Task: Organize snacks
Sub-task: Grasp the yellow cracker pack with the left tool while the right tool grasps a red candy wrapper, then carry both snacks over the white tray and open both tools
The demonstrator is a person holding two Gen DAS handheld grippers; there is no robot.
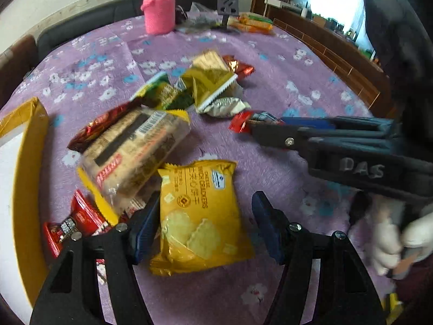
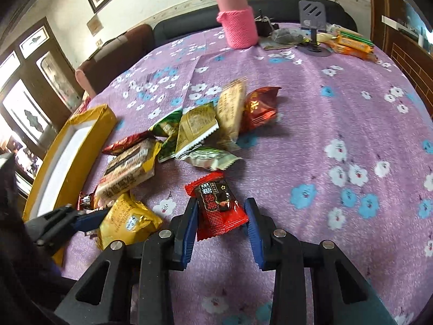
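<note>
My left gripper (image 1: 205, 211) is open, its fingers on either side of a yellow cheese cracker pack (image 1: 201, 216) lying on the purple cloth. My right gripper (image 2: 220, 212) is open around a red and black brown-sugar candy packet (image 2: 217, 208), which lies flat between the pads. The right gripper also shows in the left wrist view (image 1: 253, 127), at the same red packet (image 1: 239, 123). A heap of snack packets (image 2: 200, 124) lies in the table's middle. A yellow box with a white inside (image 2: 67, 159) stands at the left.
A pink knit-covered bottle (image 2: 238, 24) stands at the far edge, next to a phone stand (image 2: 311, 24) and orange-green biscuit packs (image 2: 351, 43). A large clear biscuit pack (image 1: 135, 154) and red wafer packets (image 1: 70, 227) lie by the yellow box. Chairs and a sofa ring the table.
</note>
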